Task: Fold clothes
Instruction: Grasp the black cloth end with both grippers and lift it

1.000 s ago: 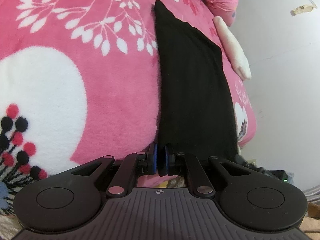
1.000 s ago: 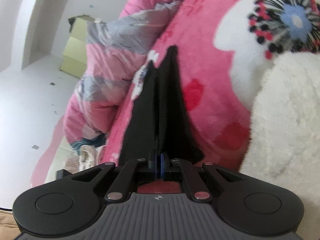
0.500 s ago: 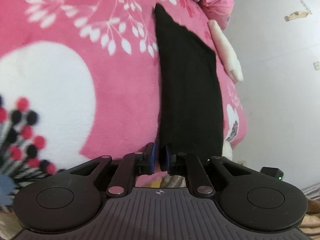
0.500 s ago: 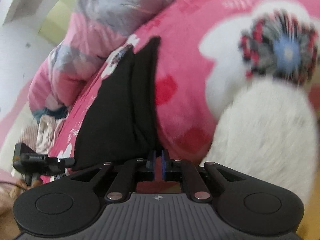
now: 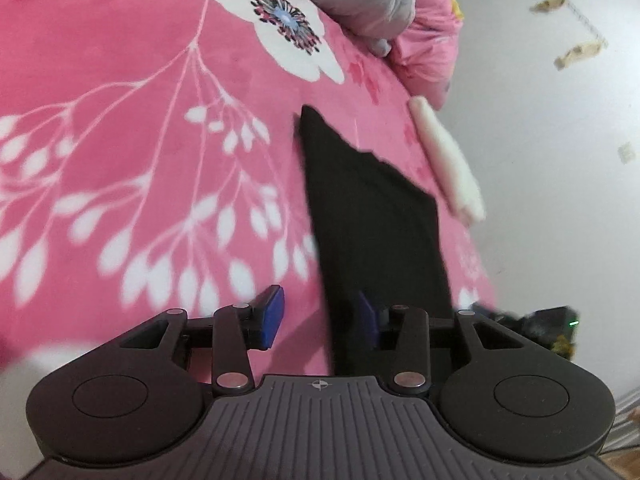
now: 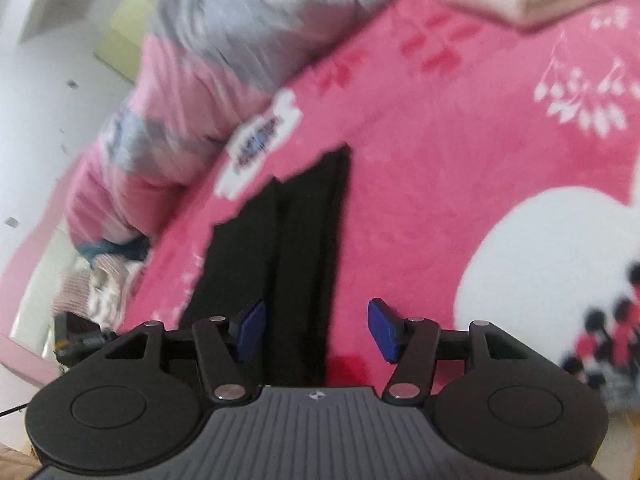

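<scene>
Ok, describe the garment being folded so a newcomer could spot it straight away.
Start at the pink floral blanket covering the bed, then follow its edge on the floor side. The black garment lies there flat, a long narrow folded strip running away from the left gripper. It is the only dark item; the small cream roll beside it is pale.

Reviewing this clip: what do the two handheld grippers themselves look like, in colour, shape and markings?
Both look alike. The left gripper and right gripper each have a black body with two round discs at the sides, a grey ribbed centre plate bearing a small crosshair mark, black linkage arms with silver pivot pins, and blue pads on the fingertips. No sleeve, hand or cable shows on either.
</scene>
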